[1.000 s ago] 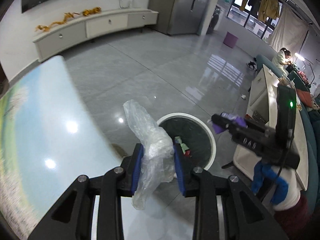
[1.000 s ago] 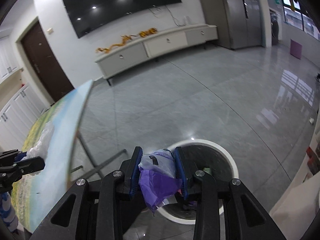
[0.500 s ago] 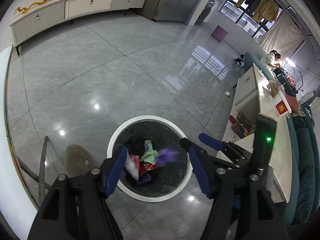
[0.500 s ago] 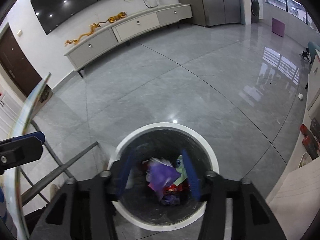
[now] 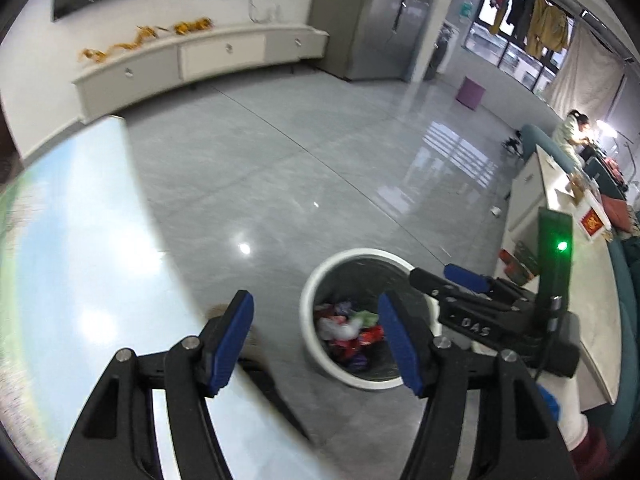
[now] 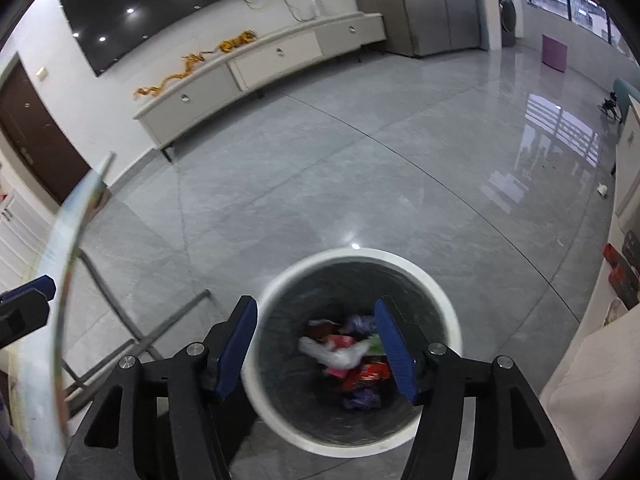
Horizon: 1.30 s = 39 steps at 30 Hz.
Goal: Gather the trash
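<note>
Blue-padded, both claws, spread wide and gripping nothing. Left claw hanging over the right edge of the tabletop, a glossy sheet printed with pale sky and grass, its left finger over the sheet and its right finger across the near rim of the bin. Right claw poised straight above that bin, one finger over each side of the opening; seen also from the left wrist as a black frame reaching in from the right at the bin's far right rim, a green lamp lit on its upright part.

White-rimmed and round, the bin, standing on the grey tiled floor just beside the tabletop's right edge, dark and ribbed inside. Trash heaped at the bottom: crumpled white plastic, red wrappers, a scrap of green, purple bits, all somewhat blurred. Same heap visible between the left claw's fingers, low in the bin.

Grey metal legs slanting down under the tabletop, left of the bin. Far off, against the white wall, a long pale cabinet with a dark screen above it.
</note>
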{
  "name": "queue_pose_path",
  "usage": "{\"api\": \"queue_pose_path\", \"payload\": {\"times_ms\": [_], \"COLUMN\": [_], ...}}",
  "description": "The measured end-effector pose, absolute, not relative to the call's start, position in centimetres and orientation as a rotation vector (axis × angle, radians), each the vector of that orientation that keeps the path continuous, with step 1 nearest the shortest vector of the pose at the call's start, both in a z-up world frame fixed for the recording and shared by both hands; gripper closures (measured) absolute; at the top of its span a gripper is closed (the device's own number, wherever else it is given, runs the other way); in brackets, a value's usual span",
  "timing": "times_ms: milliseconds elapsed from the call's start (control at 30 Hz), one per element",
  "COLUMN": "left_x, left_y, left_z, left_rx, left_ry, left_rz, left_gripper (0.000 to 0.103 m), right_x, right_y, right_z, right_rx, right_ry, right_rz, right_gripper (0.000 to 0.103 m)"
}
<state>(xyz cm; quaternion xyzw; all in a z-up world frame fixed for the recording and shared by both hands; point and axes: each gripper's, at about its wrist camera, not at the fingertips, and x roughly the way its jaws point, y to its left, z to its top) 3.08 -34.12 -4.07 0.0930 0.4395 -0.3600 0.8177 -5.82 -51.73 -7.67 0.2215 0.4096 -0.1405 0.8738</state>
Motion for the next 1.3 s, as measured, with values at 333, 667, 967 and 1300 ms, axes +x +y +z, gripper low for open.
{"api": "queue_pose_path", "payload": {"times_ms": [333,667,967,1300], "left_x": [1.7,0.5,-0.9,-0.8], "left_y": [-20.9,-7.5,-0.5,2.6], "left_z": [0.4,4.7,8.3,7.2], "left_rx": [0.143,0.036,0.021,0.010], "left_ry": [0.779,0.639,0.475,0.429], "left_rz": [-0.532,-0.257,-0.042,0.176], "left_gripper": [0.040,0.026,0.012,0.003], "right_x": [-3.7,-2.1,-1.7,-3.5], "right_y": [-41.4,-31.5,-25.8,-23.1], "right_z": [-0.4,5.4,9.8,10.2], "right_rx": [0.344,0.205,0.115,0.083], "right_ry": [0.739,0.628,0.496,0.415], "right_rz": [-0.113,0.019,0.044,0.007], "right_gripper": [0.035,0.020,0.004,0.000]}}
